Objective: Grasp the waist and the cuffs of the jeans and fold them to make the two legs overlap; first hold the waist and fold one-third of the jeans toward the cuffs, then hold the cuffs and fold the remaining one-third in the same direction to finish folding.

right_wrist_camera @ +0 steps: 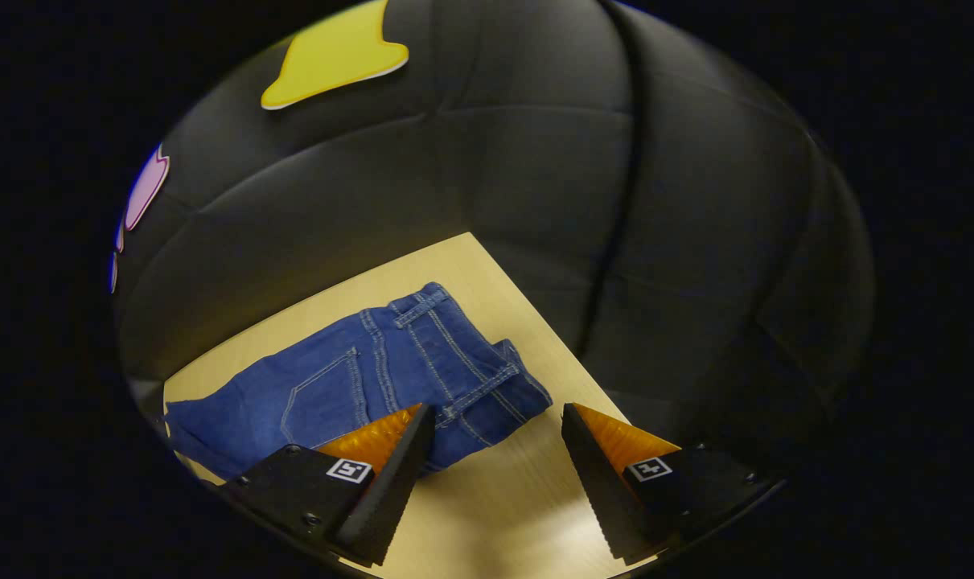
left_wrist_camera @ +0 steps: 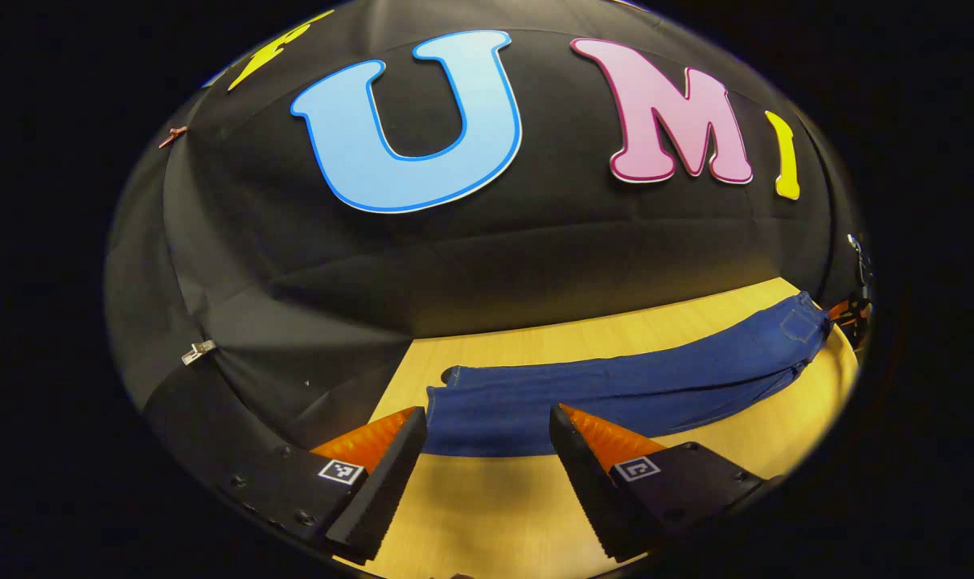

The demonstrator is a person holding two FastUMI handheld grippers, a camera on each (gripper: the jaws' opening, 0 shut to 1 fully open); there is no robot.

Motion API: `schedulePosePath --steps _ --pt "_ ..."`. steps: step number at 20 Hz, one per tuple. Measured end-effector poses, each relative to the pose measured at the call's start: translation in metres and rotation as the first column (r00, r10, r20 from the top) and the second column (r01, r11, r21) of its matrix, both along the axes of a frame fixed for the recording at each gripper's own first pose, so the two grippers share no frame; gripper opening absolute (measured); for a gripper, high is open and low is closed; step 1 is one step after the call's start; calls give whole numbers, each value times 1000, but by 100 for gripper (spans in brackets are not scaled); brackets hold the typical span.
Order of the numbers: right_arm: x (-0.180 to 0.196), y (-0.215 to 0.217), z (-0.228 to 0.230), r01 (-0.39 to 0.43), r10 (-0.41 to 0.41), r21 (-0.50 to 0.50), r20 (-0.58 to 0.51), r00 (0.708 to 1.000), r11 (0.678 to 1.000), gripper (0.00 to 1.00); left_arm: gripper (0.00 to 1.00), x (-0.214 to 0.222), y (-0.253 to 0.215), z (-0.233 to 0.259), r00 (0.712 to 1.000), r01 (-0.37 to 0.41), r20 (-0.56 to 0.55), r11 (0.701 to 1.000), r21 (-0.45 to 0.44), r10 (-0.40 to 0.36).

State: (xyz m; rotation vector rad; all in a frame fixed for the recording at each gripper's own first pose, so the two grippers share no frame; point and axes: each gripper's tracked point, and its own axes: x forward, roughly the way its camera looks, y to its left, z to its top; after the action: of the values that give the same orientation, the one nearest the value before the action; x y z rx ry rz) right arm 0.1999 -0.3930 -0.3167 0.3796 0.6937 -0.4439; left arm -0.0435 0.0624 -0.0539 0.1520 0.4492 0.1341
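Jeans (left_wrist_camera: 615, 390) lay stretched flat along the wooden table (left_wrist_camera: 487, 498) in the left gripper view, cuffs nearest, where the left gripper (left_wrist_camera: 487, 430) hovered with fingers wide apart, holding nothing. In the right gripper view, the waist (right_wrist_camera: 462, 378) lay near the table's corner, and the right gripper (right_wrist_camera: 495, 426) hung over it, fingers spread, empty. A shallow pinch could probably catch one denim layer, leaving the legs misaligned.

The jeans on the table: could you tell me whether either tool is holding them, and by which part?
Nothing is held. The left tool is open before the cuff end of the jeans; the right tool is open by the waist.
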Motion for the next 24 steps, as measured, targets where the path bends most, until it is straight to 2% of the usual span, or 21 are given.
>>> schedulePosePath --steps 4,6,9,12,13,14,16,17,19,20,22,24 --pt "18 -9 -5 104 -109 73 69 992 992 99 97 -9 -25 -14 999 34 -31 999 -21 -35" --pt "23 -9 -15 129 -136 103 58 989 986 99 97 -9 -33 -22 997 53 -55 999 -5 -53" --pt "24 -9 -22 134 -137 55 54 989 989 100 97 -4 -41 -23 997 66 -51 998 -9 -66" --pt "25 -9 -23 133 -132 -15 53 990 991 97 97 -1 -48 -27 996 71 -58 997 -15 -72" --pt "28 -5 -24 122 -121 -11 60 991 992 95 97 -1 -48 -28 996 70 -57 997 -17 -71" --pt "31 0 -23 115 -115 8 67 991 993 86 97 0 -50 -28 996 70 -52 997 -22 -71" --pt "37 4 -27 110 -112 26 82 990 994 60 97 -2 -52 -31 996 67 -53 997 -33 -69" --pt "37 6 -26 111 -114 30 92 989 993 63 97 -3 -52 -33 996 65 -55 997 -33 -67" --pt "39 6 -23 95 -95 6 108 990 995 33 97 -6 -53 -38 996 67 -62 997 -43 -70" --pt "40 5 -21 84 -81 -20 112 990 996 24 97 -6 -56 -42 995 73 -62 996 -59 -77" --pt "43 6 -22 63 -56 -51 121 991 997 13 97 -9 -55 -50 995 64 -68 996 -69 -69" --pt "40 8 -16 51 -46 -36 132 990 998 10 97 -10 -56 -59 995 54 -76 996 -76 -60"
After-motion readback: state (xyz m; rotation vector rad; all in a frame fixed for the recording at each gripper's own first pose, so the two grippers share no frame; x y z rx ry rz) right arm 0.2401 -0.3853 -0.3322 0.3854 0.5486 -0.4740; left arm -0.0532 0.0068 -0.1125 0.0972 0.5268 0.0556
